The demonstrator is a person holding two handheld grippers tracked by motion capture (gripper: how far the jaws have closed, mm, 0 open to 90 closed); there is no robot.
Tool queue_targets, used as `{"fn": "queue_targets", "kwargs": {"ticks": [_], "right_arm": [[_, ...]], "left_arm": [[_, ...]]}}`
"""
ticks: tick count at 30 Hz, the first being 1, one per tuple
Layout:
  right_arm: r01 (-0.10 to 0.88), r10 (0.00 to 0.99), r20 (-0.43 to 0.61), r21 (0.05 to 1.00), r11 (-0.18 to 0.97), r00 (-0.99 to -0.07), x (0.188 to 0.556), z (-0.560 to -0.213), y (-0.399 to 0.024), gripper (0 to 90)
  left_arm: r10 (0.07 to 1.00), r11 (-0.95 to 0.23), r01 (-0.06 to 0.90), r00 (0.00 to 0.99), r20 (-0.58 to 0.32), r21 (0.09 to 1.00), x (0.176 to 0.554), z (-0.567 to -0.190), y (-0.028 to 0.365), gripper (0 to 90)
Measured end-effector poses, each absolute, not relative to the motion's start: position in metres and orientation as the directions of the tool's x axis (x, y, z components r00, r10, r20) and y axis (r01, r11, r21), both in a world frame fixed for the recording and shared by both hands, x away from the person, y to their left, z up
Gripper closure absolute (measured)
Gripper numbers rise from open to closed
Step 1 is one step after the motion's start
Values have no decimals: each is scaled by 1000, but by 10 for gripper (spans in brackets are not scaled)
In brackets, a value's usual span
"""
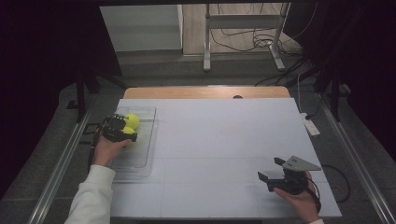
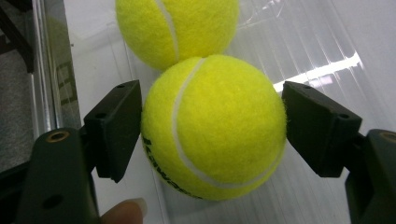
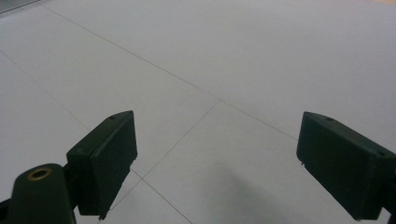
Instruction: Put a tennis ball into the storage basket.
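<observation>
Lab: dark curtains (image 1: 42, 70), cabled stand (image 1: 243, 37).

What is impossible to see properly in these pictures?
1. Left gripper view: the far tennis ball is cut off by the top edge.
2. Same view: print on the near tennis ball curves underneath, unreadable.
3. Same view: whether the fingers press the near tennis ball, too close to tell.

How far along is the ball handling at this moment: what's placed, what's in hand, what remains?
Done: one tennis ball already lies in the clear tray. In hand: the left gripper brackets a second tennis ball in that tray, touching the first; a slight gap shows beside the right jaw, so it looks just about released. Left: drawing that gripper away. The right gripper waits open and empty over the white table, where no other ball shows.
</observation>
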State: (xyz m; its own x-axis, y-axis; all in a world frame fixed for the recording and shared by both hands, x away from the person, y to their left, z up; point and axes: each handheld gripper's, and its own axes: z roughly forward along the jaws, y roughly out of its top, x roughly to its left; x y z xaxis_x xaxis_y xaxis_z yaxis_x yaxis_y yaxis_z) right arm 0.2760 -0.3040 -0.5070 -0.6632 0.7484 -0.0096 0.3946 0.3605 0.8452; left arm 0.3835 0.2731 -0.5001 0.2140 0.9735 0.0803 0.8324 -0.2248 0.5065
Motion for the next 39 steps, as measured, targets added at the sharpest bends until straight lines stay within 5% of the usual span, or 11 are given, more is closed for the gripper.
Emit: {"fn": "queue_targets", "kwargs": {"ticks": [19,39], "right_arm": [[393,749,-10,846,359,-663,276,-507,-304,125],[393,750,-11,846,360,-662,275,-506,-304,125]], "left_arm": [[974,-211,796,218,56,567,372,-484,273,141],[926,-146,689,349,-147,710,343,-466,273,109]]}}
